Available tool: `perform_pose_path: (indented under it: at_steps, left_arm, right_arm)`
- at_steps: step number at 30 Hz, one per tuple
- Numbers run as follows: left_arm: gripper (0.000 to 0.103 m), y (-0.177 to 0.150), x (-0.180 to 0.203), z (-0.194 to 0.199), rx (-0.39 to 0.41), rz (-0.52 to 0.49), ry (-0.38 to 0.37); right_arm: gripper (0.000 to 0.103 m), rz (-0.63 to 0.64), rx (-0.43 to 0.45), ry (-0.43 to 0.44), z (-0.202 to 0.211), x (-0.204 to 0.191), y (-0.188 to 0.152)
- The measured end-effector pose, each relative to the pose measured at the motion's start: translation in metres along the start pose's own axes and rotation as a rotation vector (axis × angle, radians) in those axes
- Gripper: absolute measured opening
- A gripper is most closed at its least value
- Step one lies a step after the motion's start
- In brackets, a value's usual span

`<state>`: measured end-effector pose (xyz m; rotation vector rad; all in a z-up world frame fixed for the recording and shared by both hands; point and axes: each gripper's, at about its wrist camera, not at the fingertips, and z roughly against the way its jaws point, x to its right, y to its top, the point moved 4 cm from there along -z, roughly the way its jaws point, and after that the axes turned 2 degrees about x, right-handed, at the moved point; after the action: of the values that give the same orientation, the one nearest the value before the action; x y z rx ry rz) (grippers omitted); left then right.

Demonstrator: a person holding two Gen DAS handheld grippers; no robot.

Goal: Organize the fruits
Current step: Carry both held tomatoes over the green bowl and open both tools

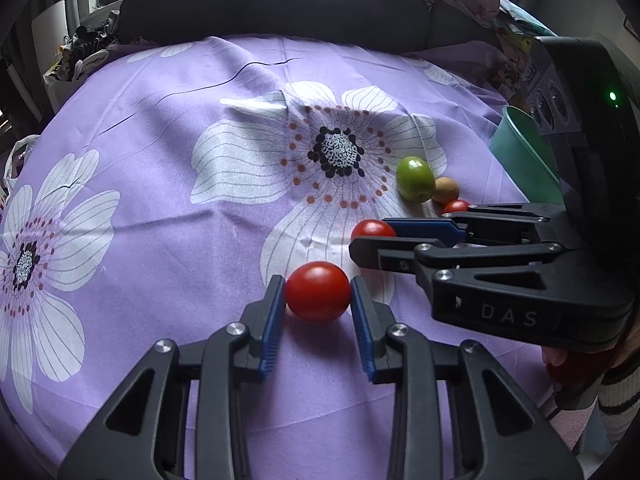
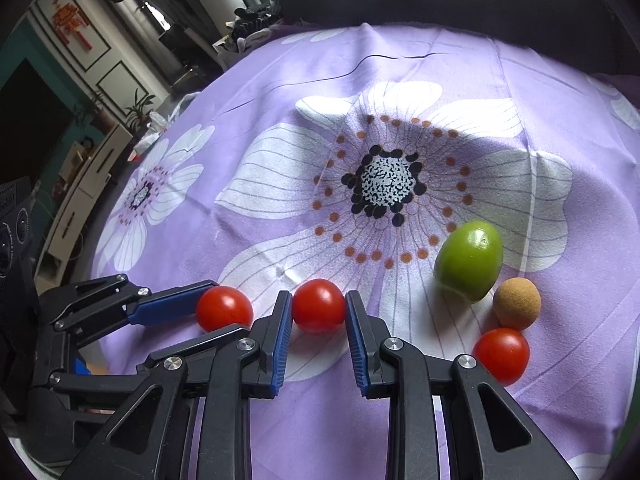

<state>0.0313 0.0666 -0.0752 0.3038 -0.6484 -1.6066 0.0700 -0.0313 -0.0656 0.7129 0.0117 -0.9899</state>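
Soft daylight, sharp focus, fisheye-warped edges.

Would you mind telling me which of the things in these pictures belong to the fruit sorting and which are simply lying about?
Belongs to the job:
- left hand-held gripper, shut on a tomato
- right hand-held gripper, shut on a second tomato
- third tomato
- green fruit
- small brown fruit
- teal bowl, probably the container

Just lying about:
- flowered purple cloth
- dark chair back
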Motion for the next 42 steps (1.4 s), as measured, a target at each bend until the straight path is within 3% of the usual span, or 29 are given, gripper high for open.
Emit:
perform_pose_path:
  at_steps: [12,31,42]
  left_arm:
    - [0.032,0.001,0.024,0.012,0.023,-0.031,0.002]
    - [0.033,0.017,0.095,0.027,0.081,-0.184,0.035]
    - [0.033,0.044,0.145,0.019,0.121,-0.269,-0.013]
  right_arm:
    - [0.028,-0.046,0.083,-0.013,0.055,0.015,-0.025]
    - [0.028,-0.110,0.220,-0.089,0.126,0.046,-0.054]
    - [0.028,-0.154,0.315,-0.175,0.165,0.078,-0.056]
